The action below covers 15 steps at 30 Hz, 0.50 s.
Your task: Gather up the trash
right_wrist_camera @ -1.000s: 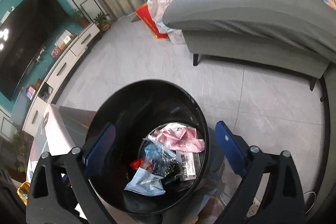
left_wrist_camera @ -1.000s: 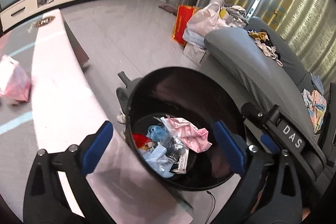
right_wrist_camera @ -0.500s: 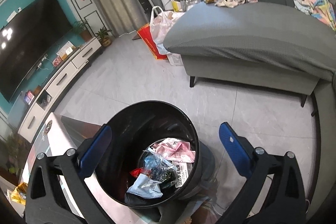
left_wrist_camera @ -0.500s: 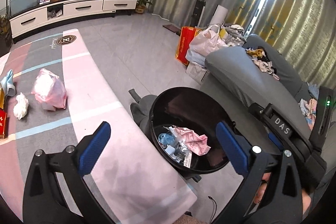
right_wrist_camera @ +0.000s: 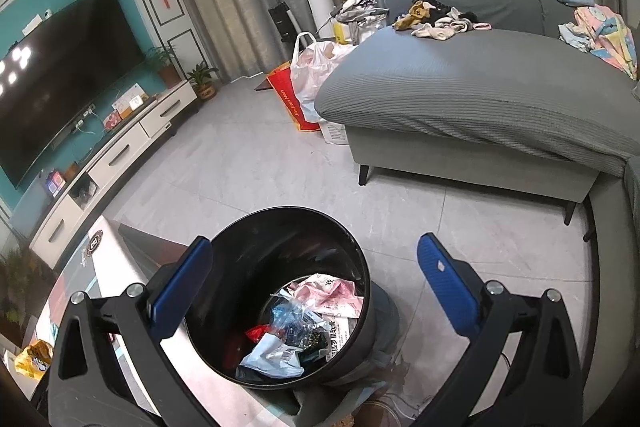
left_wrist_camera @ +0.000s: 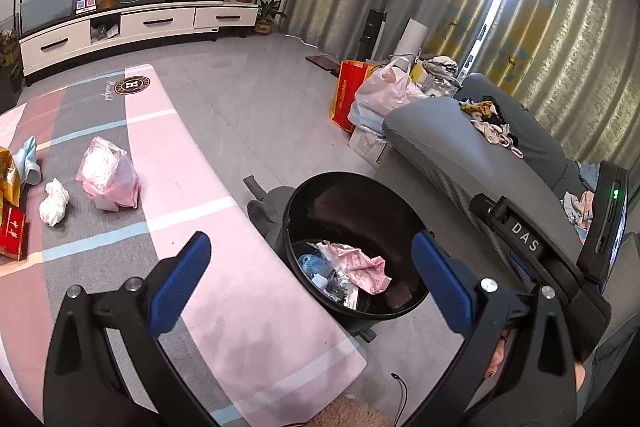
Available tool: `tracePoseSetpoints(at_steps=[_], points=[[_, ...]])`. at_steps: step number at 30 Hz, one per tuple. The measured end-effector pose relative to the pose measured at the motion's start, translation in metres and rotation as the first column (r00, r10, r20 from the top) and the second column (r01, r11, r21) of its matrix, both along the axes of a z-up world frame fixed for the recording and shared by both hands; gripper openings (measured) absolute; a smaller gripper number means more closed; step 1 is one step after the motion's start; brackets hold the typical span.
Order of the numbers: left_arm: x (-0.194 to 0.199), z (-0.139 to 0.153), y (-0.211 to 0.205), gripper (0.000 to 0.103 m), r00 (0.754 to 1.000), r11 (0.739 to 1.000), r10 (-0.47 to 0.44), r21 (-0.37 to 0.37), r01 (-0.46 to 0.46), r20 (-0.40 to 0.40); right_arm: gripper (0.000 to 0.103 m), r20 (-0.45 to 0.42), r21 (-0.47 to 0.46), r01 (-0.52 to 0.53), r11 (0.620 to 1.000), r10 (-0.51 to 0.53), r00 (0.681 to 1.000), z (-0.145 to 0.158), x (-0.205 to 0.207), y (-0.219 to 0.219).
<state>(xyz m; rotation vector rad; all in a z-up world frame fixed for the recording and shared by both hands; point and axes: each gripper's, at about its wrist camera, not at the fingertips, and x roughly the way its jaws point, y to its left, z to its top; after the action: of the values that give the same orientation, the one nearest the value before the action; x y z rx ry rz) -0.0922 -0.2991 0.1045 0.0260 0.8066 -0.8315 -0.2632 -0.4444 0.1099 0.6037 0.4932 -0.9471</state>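
Both claws spread wide, nothing held. Left claw (left_wrist_camera: 308, 283) hangs over the desk's (left_wrist_camera: 224, 211) near right edge; right claw (right_wrist_camera: 316, 279) sits above the bin (right_wrist_camera: 280, 227), which stands on the floor just off that edge with wrappers already in it.

Trash left on the desk, toward its left edge:
- pink plastic bag (left_wrist_camera: 108, 173): looks light, soft, slippery film. I'd pinch a bunched fold at the top, not the smooth side.
- white crumpled tissue (left_wrist_camera: 54, 201) just beside it: near weightless, squashes; grab across the middle.
- red box (left_wrist_camera: 12, 233) at the left edge: stiff, take it across its narrow sides.

Bag likely goes first, being nearest.
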Motion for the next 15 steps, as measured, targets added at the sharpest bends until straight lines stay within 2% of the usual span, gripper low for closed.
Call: tracePoseSetpoints(at_steps=[10, 15], points=[[-0.010, 0.004, 0.011, 0.100, 1.000, 1.000, -0.008, 0.006, 0.008, 0.013, 0.100, 0.009, -0.017, -0.004, 1.000, 0.004, 1.000, 0.007, 0.001, 0.004], [-0.009, 0.007, 0.030, 0.100, 1.000, 1.000, 0.025, 0.006, -0.025, 0.016, 0.100, 0.007, -0.029, -0.017, 0.999, 0.017, 1.000, 0.010, 0.005, 0.009]])
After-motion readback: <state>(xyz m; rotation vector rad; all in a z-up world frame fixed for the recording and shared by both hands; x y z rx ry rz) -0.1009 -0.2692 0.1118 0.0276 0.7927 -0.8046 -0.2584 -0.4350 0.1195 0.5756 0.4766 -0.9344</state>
